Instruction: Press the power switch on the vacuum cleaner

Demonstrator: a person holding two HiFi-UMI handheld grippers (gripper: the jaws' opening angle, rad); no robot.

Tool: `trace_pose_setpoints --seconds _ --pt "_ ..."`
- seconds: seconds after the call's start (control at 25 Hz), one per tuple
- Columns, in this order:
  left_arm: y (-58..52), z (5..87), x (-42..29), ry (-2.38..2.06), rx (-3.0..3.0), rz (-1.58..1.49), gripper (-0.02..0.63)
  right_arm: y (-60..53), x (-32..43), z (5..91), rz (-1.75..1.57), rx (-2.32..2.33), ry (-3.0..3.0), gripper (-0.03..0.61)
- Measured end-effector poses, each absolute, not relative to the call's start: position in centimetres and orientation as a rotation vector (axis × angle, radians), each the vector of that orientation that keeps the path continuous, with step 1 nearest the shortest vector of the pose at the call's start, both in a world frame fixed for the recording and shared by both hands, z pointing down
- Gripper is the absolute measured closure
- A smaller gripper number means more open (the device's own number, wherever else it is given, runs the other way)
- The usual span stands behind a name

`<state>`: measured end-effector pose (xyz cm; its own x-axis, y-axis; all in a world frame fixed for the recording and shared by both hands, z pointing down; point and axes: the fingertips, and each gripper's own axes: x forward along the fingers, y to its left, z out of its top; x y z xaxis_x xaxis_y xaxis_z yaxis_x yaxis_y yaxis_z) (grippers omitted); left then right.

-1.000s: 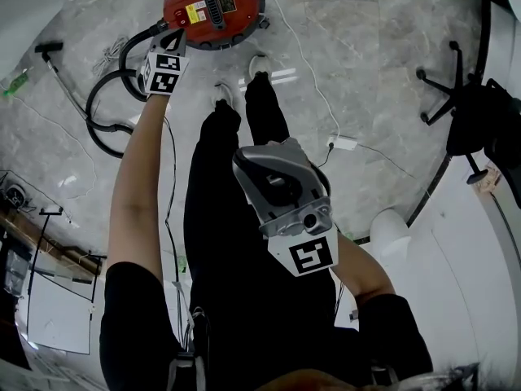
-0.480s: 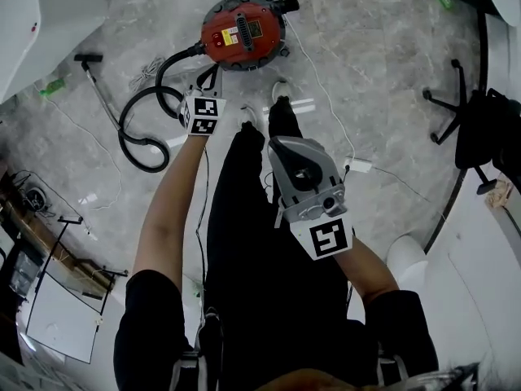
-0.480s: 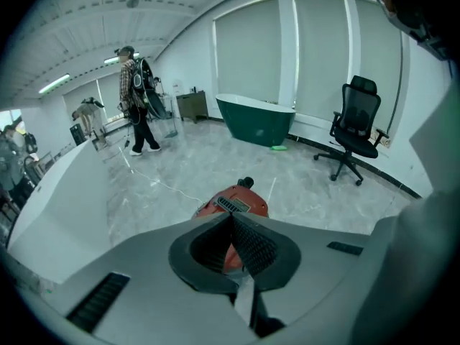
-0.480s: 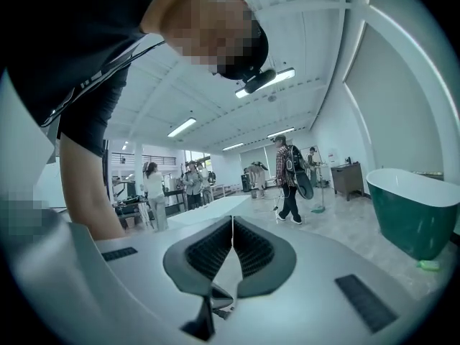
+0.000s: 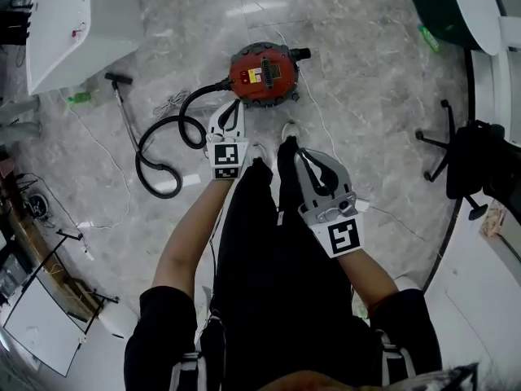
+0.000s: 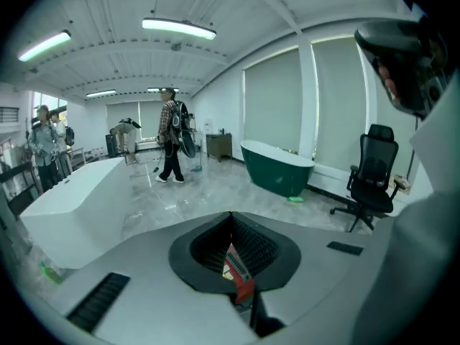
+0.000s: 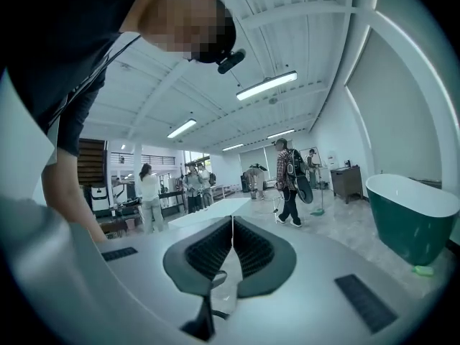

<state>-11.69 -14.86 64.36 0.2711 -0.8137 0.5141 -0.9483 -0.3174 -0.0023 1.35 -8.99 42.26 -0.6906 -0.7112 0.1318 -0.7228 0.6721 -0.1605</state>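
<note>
The vacuum cleaner (image 5: pixel 264 74) stands on the marble floor ahead of the person's feet; it has a round red top with a yellow label and a dark panel. Its black hose (image 5: pixel 163 149) loops away to the left. My left gripper (image 5: pixel 232 104) hangs just short of the vacuum's near-left side, apart from it, jaws shut and empty. In the left gripper view (image 6: pixel 231 215) a red sliver of the vacuum (image 6: pixel 238 275) shows through the gap below the closed tips. My right gripper (image 5: pixel 303 155) is held over the person's right leg, shut on nothing, also closed in its own view (image 7: pixel 232 220).
A wand with a floor nozzle (image 5: pixel 122 96) lies left of the hose. A white cable (image 5: pixel 321 125) runs past the vacuum's right. A white counter (image 5: pixel 65 23) stands at the far left, a green tub (image 5: pixel 435 6) and an office chair (image 5: pixel 468 157) at the right. Several people (image 6: pixel 171 139) stand farther off.
The left gripper, at the vacuum's top edge a second ago, has drawn back from it. The head view has risen, so the vacuum looks smaller. The right gripper has dropped away from the camera.
</note>
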Motion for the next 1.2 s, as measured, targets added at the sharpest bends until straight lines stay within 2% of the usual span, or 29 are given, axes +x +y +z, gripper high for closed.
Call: trace_pose_setpoints --seconds 0.44,0.96,1.2 --pt "-10.2 46.8 -13.8 -1.835 2.177 0.175 0.595 -8.3 -3.5 34.2 0.208 1.108 -2.914 0.558" --pt "-8.8 34.5 -13.8 -1.964 2.322 -0.079 0.595 -8.8 -6.8 28.9 0.074 1.035 -3.026 0.558" --pt "-8.8 32.6 -13.0 -2.001 2.384 -0.101 0.595 -10.6 -6.0 27.5 0.081 1.089 -2.981 0.558"
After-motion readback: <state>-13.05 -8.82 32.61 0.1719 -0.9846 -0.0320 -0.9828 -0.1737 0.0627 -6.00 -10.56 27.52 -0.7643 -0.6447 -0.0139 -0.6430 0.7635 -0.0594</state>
